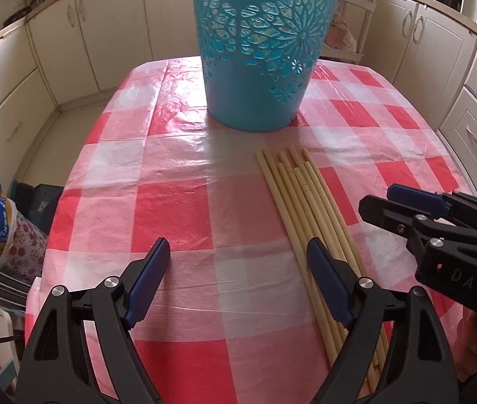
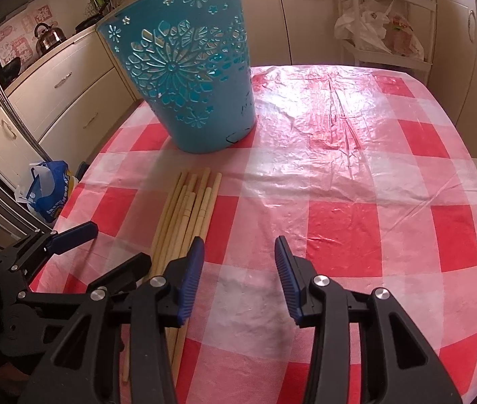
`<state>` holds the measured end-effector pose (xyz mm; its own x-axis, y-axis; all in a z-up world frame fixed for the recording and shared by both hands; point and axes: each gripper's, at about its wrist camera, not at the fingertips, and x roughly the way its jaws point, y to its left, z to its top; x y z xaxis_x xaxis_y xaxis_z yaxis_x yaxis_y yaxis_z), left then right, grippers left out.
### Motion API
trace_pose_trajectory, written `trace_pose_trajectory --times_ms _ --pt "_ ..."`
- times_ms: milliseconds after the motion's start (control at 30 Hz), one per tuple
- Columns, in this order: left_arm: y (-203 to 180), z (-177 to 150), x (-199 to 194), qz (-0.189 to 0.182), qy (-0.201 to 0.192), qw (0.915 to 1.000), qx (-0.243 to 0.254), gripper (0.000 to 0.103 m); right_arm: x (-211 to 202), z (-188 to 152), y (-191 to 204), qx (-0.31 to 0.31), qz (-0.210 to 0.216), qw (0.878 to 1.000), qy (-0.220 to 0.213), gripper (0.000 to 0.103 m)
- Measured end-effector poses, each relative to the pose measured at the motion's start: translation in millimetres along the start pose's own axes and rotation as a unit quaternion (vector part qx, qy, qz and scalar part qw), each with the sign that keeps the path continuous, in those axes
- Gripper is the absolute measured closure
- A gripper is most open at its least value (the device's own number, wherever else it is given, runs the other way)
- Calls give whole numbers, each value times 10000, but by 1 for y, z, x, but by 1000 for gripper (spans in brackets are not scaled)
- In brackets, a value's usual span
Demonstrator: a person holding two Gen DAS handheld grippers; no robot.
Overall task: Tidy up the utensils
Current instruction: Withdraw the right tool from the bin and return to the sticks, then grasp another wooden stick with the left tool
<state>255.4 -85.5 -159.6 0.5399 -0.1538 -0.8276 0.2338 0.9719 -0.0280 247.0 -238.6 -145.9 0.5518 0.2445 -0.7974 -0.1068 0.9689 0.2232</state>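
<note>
Your desk wears a glossy plastic cloth (image 1: 171, 208) checked in red, pink and white squares. The turquoise plastic bucket (image 1: 258, 67) carries a cut-out pattern of large daisy-like flowers and small blossoms. The slim wooden chopsticks (image 1: 302, 202) are pale cream, a few with thin ring marks. Your left tool (image 1: 238, 266) and right tool (image 2: 238, 262) are black with ribbed dark-blue pads. Cabinets (image 1: 57, 33) are cream.

Location: domestic kitchen. Cream base cabinets (image 2: 67, 94) with metal handles line the walls beneath a continuous countertop (image 2: 70, 42). A steel kettle (image 2: 48, 38) stands on the counter. The table (image 2: 356, 168) carries a red-and-white checked plastic cloth. A white rack (image 2: 386, 17) holds plastic bags.
</note>
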Motion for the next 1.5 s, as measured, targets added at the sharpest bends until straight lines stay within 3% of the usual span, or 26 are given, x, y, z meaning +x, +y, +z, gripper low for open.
trace_pose_trajectory --times_ms 400,1000,1233,1333,1500 --pt "1 -6 0 211 33 9994 257 23 5 -1 6 -91 37 9999 44 58" --pt "15 3 4 321 131 9990 273 22 21 7 19 -569 -451 9972 168 58" --pt "16 17 13 358 99 9988 310 23 20 8 20 -895 -489 9943 319 85" --pt "15 23 15 327 86 9989 335 23 20 11 11 -740 -301 9960 411 87" --pt "9 22 17 201 88 9988 443 31 19 8 17 -1061 -403 9924 478 91"
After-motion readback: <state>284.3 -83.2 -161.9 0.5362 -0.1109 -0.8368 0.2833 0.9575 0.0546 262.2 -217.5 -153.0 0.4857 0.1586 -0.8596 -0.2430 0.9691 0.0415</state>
